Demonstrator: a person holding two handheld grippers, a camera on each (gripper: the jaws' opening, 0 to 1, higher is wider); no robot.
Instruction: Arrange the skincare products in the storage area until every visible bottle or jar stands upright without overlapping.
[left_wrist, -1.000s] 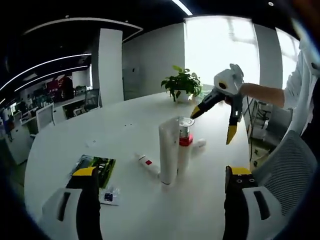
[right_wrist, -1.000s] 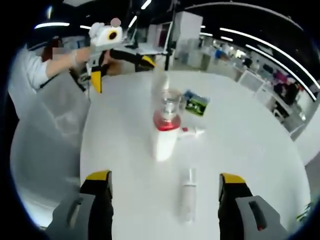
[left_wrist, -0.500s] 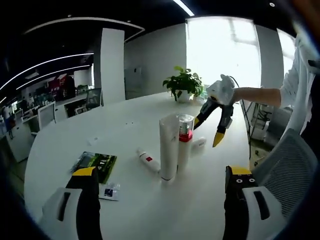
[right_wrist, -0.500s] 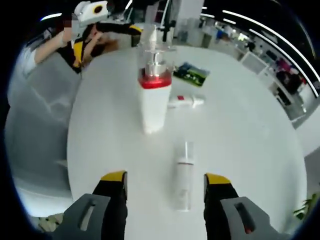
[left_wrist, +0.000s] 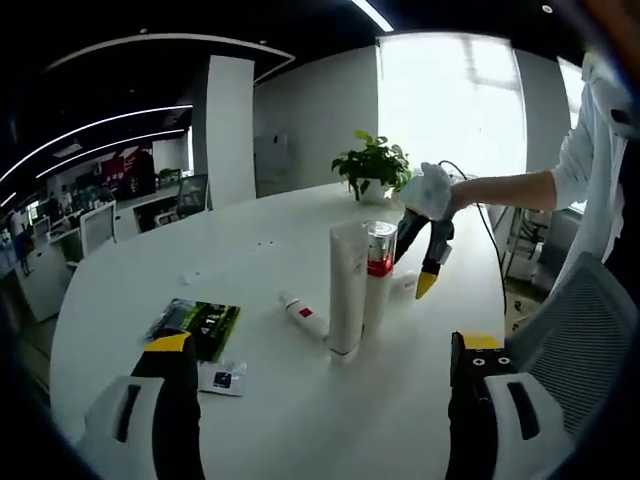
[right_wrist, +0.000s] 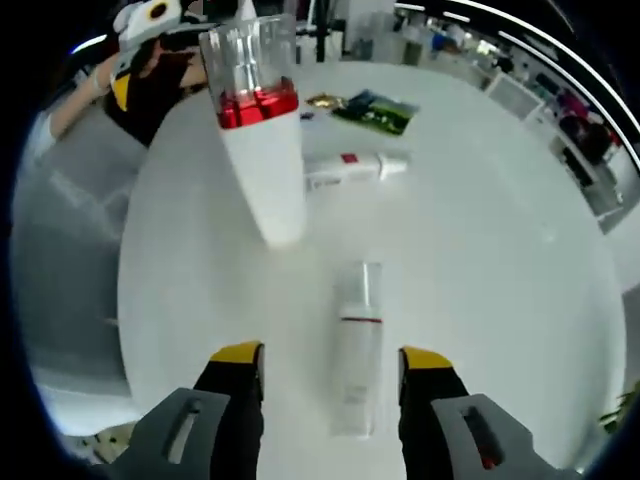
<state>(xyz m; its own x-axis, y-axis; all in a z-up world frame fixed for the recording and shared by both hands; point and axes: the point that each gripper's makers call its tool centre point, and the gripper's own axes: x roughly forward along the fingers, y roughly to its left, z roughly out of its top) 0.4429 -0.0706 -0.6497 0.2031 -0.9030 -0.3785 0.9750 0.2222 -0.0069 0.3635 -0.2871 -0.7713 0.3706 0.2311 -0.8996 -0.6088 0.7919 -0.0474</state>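
Lowered since before, open right claw (right_wrist: 320, 365) straddles a lying white, clear-capped bottle (right_wrist: 356, 345).

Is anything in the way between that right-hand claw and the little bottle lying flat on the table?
Nothing visible. The small lying bottle sits directly between the open jaws of the right gripper, on bare table. The upright pump bottle stands farther off.

- The right gripper (right_wrist: 325, 360) came down over the lying bottle (right_wrist: 357, 345), which sat between its jaws.
- Its jaws narrowed.
- In the left gripper view, it (left_wrist: 424, 262) dropped beside the upright bottles (left_wrist: 360, 286).
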